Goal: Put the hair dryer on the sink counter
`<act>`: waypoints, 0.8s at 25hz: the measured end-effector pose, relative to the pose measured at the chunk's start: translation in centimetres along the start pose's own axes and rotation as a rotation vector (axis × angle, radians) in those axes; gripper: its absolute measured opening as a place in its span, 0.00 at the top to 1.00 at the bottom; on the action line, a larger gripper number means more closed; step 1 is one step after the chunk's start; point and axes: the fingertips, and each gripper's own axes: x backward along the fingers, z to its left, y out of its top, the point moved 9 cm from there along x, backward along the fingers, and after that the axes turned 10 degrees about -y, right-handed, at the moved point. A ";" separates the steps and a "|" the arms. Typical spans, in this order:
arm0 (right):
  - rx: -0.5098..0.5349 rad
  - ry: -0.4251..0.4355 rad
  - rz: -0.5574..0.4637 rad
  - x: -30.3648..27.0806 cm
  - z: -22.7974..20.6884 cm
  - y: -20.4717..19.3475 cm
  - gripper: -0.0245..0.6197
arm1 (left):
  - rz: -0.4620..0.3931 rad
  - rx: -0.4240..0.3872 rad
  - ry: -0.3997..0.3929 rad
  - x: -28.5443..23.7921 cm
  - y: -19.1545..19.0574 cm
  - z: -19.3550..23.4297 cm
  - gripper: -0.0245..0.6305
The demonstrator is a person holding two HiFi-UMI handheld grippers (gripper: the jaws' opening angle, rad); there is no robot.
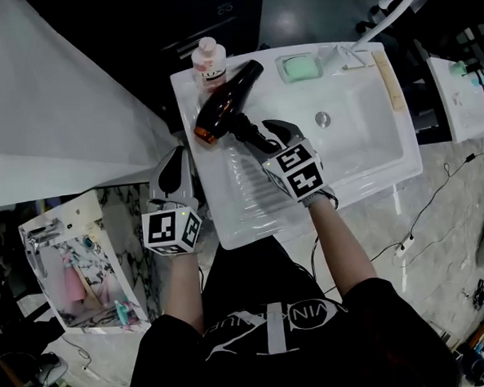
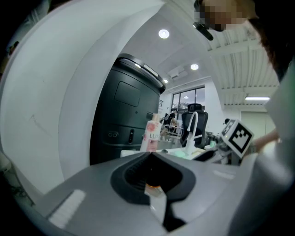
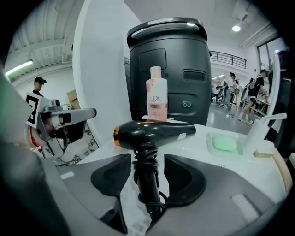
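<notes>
The black hair dryer (image 1: 224, 106) (image 3: 156, 131) lies on the white sink counter (image 1: 243, 205), left of the basin, with its cord wound round the handle. My right gripper (image 1: 267, 138) (image 3: 147, 159) stands open with the handle between its jaws; a narrow gap shows on each side. The handle points toward me and the orange-ringed nozzle points left. My left gripper (image 1: 175, 172) (image 2: 150, 173) hovers off the counter's left edge, its jaws together with nothing held.
A pink lotion bottle (image 1: 209, 64) (image 3: 156, 94) stands just behind the dryer. A green soap (image 1: 301, 66) sits in its dish by the basin (image 1: 344, 125) and faucet (image 1: 386, 12). A black bin (image 3: 168, 69) stands behind the sink. A box of toiletries (image 1: 75, 272) lies lower left.
</notes>
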 end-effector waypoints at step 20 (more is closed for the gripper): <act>-0.174 -0.028 -0.275 6.4 -2.1 3.1 0.96 | -0.040 -0.104 -0.023 0.7 4.6 -2.1 0.96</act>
